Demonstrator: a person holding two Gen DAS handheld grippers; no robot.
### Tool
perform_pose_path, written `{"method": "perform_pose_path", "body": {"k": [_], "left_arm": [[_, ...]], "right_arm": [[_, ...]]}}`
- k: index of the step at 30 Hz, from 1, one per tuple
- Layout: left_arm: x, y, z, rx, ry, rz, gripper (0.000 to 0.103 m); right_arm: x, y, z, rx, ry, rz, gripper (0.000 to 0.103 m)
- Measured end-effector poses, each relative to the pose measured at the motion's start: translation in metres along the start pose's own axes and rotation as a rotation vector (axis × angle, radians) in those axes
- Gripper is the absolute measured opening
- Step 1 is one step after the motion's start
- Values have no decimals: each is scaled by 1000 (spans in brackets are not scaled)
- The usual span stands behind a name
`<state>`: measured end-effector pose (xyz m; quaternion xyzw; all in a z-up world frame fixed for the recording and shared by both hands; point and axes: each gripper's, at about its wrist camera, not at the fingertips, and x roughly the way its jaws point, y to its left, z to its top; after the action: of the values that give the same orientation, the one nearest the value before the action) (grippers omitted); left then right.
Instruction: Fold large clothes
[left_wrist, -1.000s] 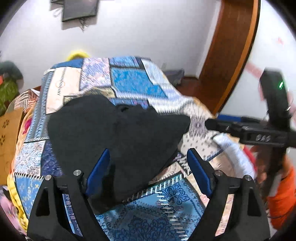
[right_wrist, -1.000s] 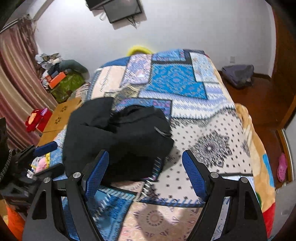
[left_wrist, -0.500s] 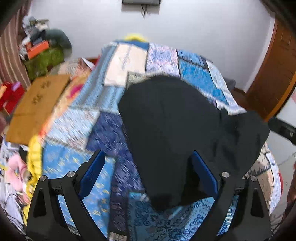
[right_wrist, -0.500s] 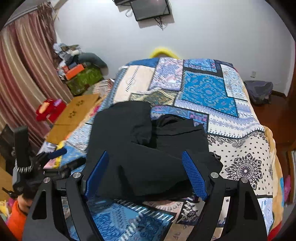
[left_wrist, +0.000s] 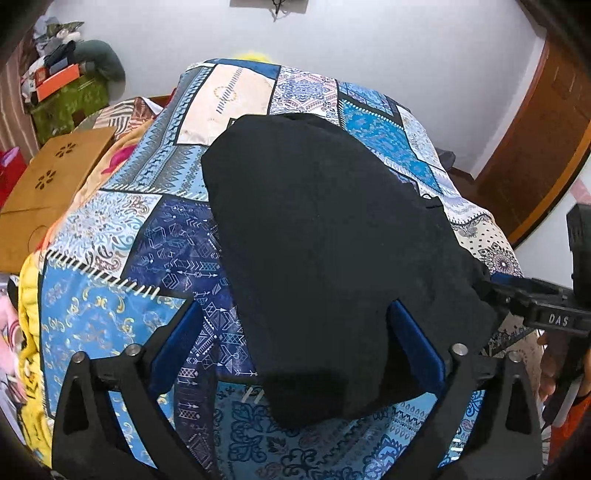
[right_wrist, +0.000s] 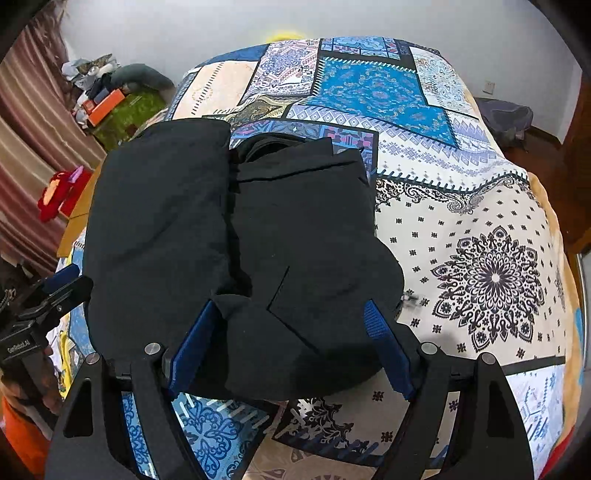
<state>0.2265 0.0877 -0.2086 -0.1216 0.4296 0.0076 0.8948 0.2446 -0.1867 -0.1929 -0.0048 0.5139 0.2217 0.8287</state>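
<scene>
A large black garment (left_wrist: 332, 240) lies folded on the patchwork bedspread (left_wrist: 110, 240). In the right wrist view it shows as a long left panel (right_wrist: 159, 221) beside a bunched right part (right_wrist: 306, 229). My left gripper (left_wrist: 295, 332) hovers over the garment's near left edge. Its jaws are opening, the cloth lies under and between them, and the blue pads (left_wrist: 177, 343) press on nothing. My right gripper (right_wrist: 291, 332) stands open over the near right corner, pads clear of the cloth. Each gripper shows in the other's view: right (left_wrist: 535, 306), left (right_wrist: 48, 295).
A wooden board (left_wrist: 48, 184) and a green box with an orange carton (left_wrist: 62, 99) stand left of the bed. Striped curtains (right_wrist: 22, 147) and a red toy (right_wrist: 59, 192) are beyond. A dark bag (right_wrist: 506, 118) lies on the floor right, near a wooden door (left_wrist: 535, 147).
The left gripper swung left and dropped to the garment's near left edge, its jaws spreading wider. The right gripper came down closer over the near right corner. The garment's left panel now lies flat.
</scene>
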Motion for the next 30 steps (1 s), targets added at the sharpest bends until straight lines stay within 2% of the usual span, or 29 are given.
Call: {"method": "perform_pose_path", "body": {"k": [4, 9, 12, 14, 19, 22, 26, 28, 30], "left_arm": [[-1, 6, 0, -38, 21, -34, 103], [-18, 13, 16, -20, 3, 1, 102], [-22, 25, 29, -55, 13, -59, 102], [-16, 35, 38, -92, 47, -113, 102], [18, 52, 43, -205, 176, -288, 102], [39, 51, 41, -206, 233, -285, 102], [63, 58, 39, -302, 292, -393, 103], [74, 60, 41, -334, 309, -414, 103], [83, 59, 44, -323, 306, -423, 103]], "right_arm": [[-10, 3, 2, 3, 12, 12, 79], [-32, -6, 12, 9, -3, 65, 79], [-41, -16, 18, 26, -21, 74, 79], [-39, -24, 24, 46, -13, 96, 79], [-12, -43, 29, 122, 96, 168, 79], [4, -50, 26, 191, 166, 237, 82], [12, -54, 27, 222, 194, 273, 82], [19, -58, 30, 238, 213, 288, 82], [24, -59, 33, 234, 228, 288, 82]]}}
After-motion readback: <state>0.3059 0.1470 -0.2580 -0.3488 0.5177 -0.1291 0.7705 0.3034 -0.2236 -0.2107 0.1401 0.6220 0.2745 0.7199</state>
